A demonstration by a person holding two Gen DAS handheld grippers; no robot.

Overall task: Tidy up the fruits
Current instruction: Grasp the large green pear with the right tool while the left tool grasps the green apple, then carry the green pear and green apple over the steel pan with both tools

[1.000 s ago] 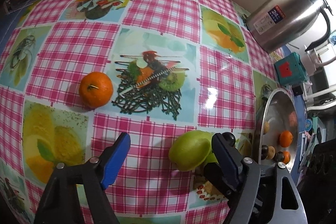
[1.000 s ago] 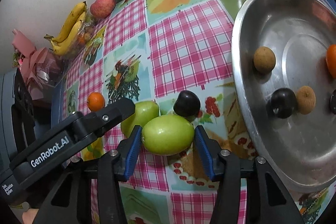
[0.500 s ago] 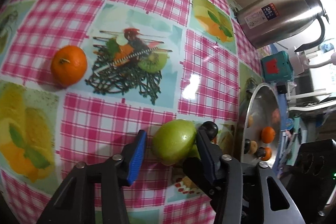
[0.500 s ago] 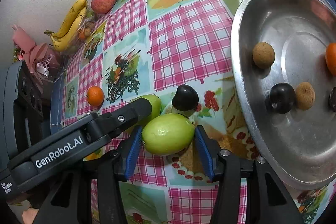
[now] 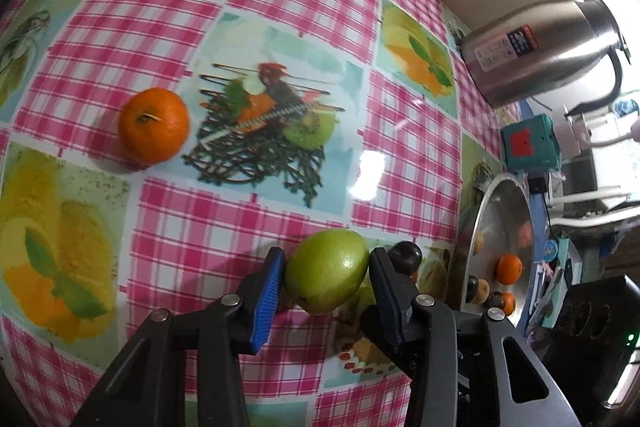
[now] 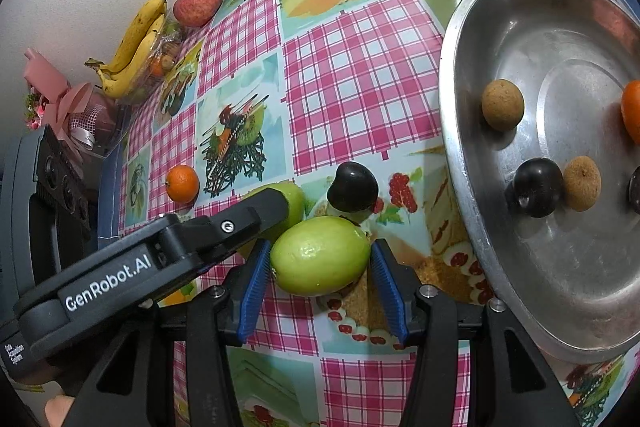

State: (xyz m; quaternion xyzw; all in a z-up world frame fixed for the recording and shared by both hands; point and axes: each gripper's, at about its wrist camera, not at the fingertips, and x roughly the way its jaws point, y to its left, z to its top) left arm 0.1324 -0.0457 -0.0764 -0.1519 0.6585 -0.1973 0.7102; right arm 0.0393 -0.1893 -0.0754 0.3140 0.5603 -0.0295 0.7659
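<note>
While both grippers, L [image 5: 326, 291] & R [image 6: 318, 275], pinch green fruit, I count approx. five pcs in tray [image 6: 472, 27]; tangerine [image 5: 154, 125], plum [image 6: 353, 187] left.

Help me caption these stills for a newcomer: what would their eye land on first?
Two green fruits at the near edge of the pink checked tablecloth, each framed by blue-padded fingers: the left claw is shut on one green fruit, and the right claw brackets the other green fruit. To the right sits a big steel tray already holding small fruits; a lone orange lies far left.
</note>
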